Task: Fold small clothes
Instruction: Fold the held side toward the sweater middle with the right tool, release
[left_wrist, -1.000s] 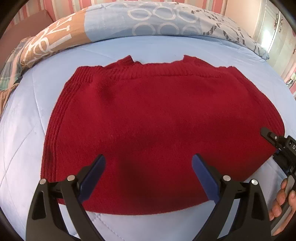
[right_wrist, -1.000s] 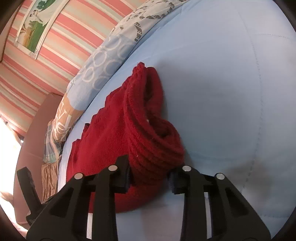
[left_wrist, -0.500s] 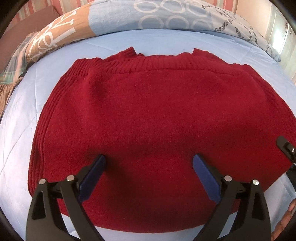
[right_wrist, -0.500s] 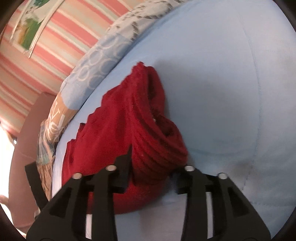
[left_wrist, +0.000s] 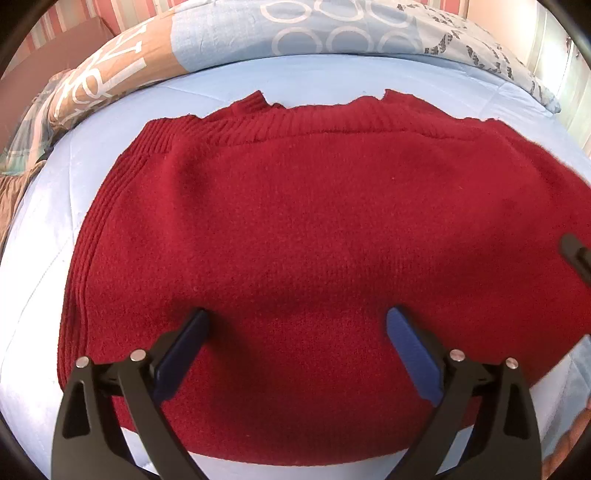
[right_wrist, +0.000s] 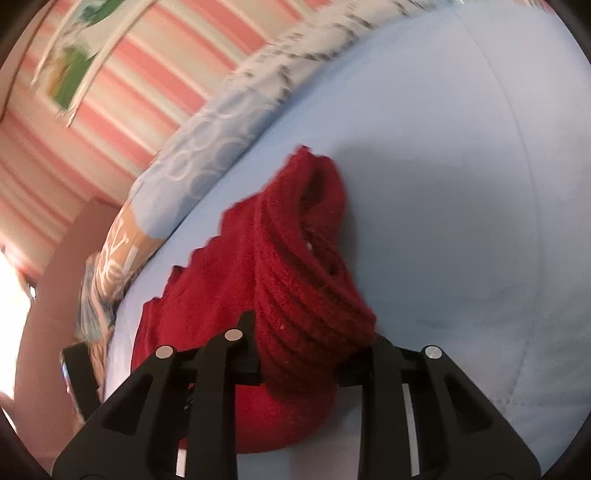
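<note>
A red knitted sweater (left_wrist: 314, 221) lies spread flat on the light blue bed sheet (left_wrist: 48, 258), its ribbed hem toward the pillow. My left gripper (left_wrist: 297, 314) is open, its blue pads wide apart just over the near part of the sweater, holding nothing. At the sweater's right edge the tip of my right gripper (left_wrist: 576, 254) shows. In the right wrist view my right gripper (right_wrist: 314, 350) is closing on the sweater's ribbed side edge (right_wrist: 310, 295), which bunches up between the fingers, raised off the sheet (right_wrist: 461, 184).
A patterned blue and orange pillow (left_wrist: 332, 33) runs along the far side of the bed. Behind it is a pink striped wall (right_wrist: 155, 74) with a framed picture (right_wrist: 74, 66). A brown headboard (right_wrist: 48, 295) stands at the left. Open sheet lies right of the sweater.
The left gripper came down closer to the sweater, then stayed still, open. The right gripper loosened and tightened again on the ribbed edge and raised it a little.
</note>
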